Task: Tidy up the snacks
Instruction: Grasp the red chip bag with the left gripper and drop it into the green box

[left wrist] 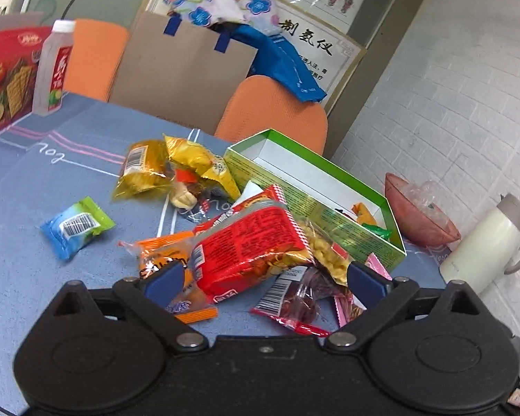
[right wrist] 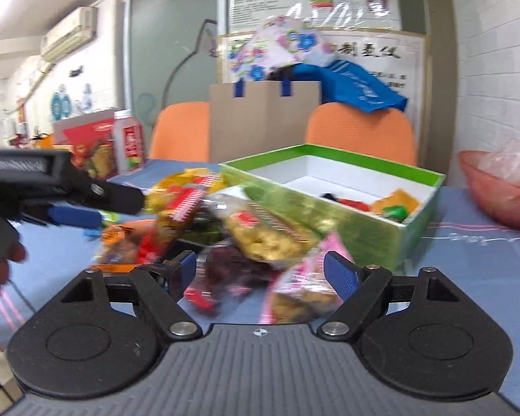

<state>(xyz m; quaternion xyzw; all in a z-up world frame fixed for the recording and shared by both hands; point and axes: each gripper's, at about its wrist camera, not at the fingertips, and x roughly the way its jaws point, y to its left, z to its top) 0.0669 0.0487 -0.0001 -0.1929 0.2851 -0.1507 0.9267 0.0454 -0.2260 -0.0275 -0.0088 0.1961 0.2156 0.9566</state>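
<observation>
Snack packs lie heaped on the blue tablecloth (left wrist: 24, 277) beside an open green box (left wrist: 294, 194) (right wrist: 329, 222). A few small packs (right wrist: 395, 206) lie in the box's right end. My left gripper (left wrist: 265, 282) is open wide just short of the heap, and a red peanut pack (left wrist: 246, 253) and a dark red candy pack (left wrist: 294, 298) show between its fingers. My right gripper (right wrist: 260, 274) is also open wide, low over the dark red pack (right wrist: 232, 270) and a pink pack (right wrist: 301, 287), gripping nothing. The left gripper (right wrist: 97, 208) reaches in from the left there.
Yellow packs (left wrist: 176, 170), a blue-green pack (left wrist: 76, 225) and an orange pack (left wrist: 163, 260) lie loose. A red cracker box (left wrist: 7, 79) and a bottle (left wrist: 52, 69) stand far left. Orange chairs (left wrist: 274, 111), a pink bowl (left wrist: 419, 215) and a white jug (left wrist: 485, 239) border the table.
</observation>
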